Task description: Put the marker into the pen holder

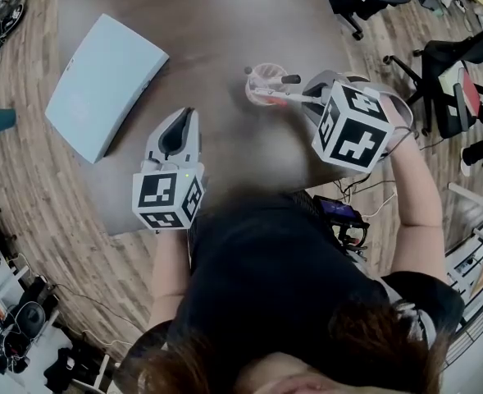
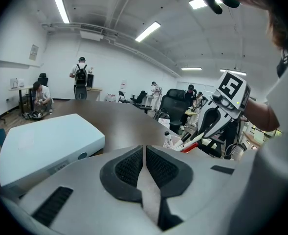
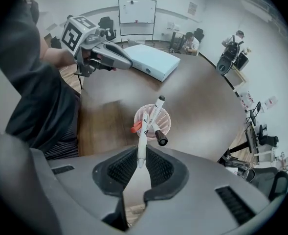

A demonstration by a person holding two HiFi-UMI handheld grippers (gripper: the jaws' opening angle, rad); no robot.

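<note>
A pink mesh pen holder [image 1: 266, 79] stands on the dark round table [image 1: 225, 23], with two markers [image 3: 156, 109] leaning in it. My right gripper [image 1: 307, 97] is shut on a white marker [image 3: 142, 143] with a red cap. The marker points away from the jaws, and its capped end [image 3: 135, 128] reaches the holder's [image 3: 164, 120] near rim. I cannot tell whether that end is inside. My left gripper [image 1: 178, 131] hovers over the table left of the holder, shut and empty. From the left gripper view [image 2: 144, 163], the holder [image 2: 171, 142] and the right gripper [image 2: 205, 129] lie ahead to the right.
A flat pale blue box [image 1: 106, 84] lies on the table's left part. Office chairs [image 1: 454, 72] stand at the right on the wooden floor. Cables and a small device [image 1: 339, 213] lie by the table's near edge. People are in the far room.
</note>
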